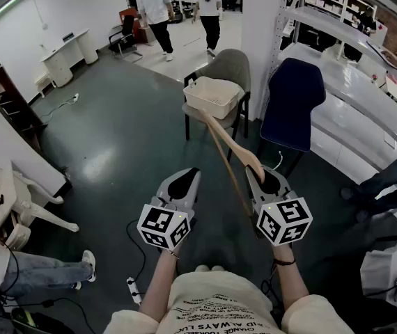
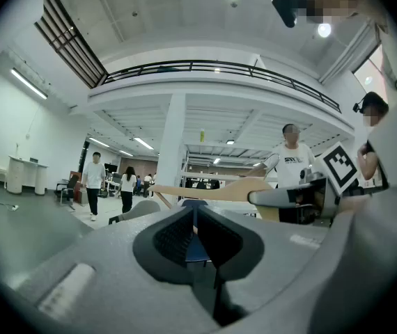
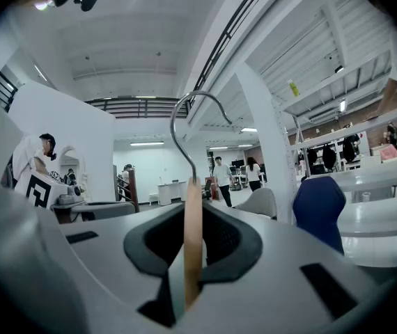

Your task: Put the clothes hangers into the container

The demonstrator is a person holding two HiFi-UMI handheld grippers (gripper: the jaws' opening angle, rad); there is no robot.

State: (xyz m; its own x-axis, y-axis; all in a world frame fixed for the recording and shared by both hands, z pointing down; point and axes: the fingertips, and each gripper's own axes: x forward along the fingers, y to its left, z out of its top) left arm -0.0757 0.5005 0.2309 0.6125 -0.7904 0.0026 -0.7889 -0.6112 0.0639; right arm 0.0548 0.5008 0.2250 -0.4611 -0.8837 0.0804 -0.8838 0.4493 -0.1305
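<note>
The wooden hanger is clamped between the jaws of the right gripper; its far end is held just by the cream container on the grey chair; the jaws of the left gripper are nearly together, and nothing is held.

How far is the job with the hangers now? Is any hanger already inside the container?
Done: nothing that shows. The beige container on the grey chair has no hanger visible inside.
In hand: the right gripper is clamped on one wooden hanger, whose far end points toward the container. The left gripper is shut and empty.
Left: bring this hanger over the container and release it inside.
</note>
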